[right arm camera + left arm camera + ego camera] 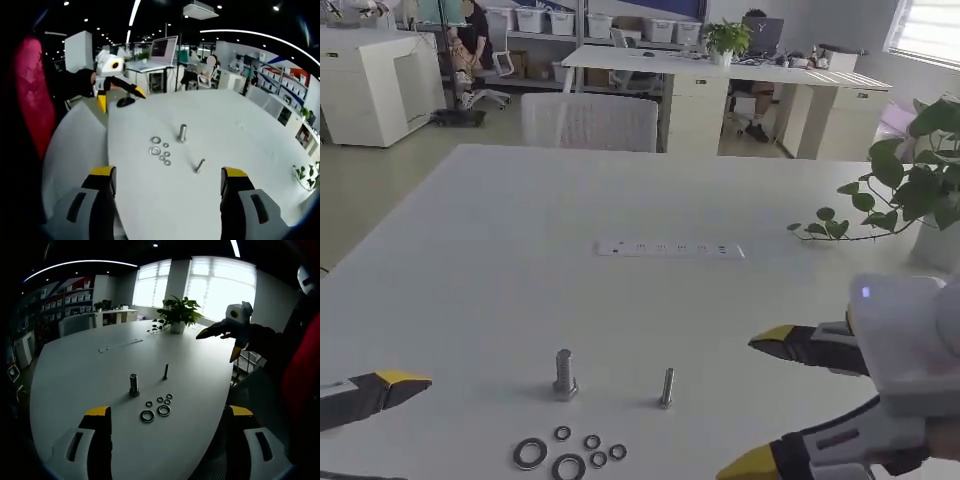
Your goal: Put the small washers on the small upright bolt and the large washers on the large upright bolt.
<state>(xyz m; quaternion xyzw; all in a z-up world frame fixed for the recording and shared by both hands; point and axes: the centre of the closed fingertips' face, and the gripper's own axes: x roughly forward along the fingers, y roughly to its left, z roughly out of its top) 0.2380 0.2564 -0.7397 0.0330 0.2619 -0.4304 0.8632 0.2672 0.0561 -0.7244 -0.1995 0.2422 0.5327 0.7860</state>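
The large upright bolt [564, 375] [134, 385] [182, 133] and the small upright bolt [666, 388] [165, 371] [199, 165] stand on the white table [470, 270], both bare. In front of them lie two large washers [530, 453] [147, 416] [155, 150] and several small washers [592, 441] [160, 399] [167, 154], loose and flat. My left gripper [169, 412] is open and empty, held left of the bolts. At the right, above the table, my right gripper [760, 405] [168, 172] is open and empty too.
A white power strip [670, 249] lies farther back on the table. A potted plant [920, 190] trails leaves over the right edge. A chair [590, 122] stands at the far side, with desks and a seated person behind.
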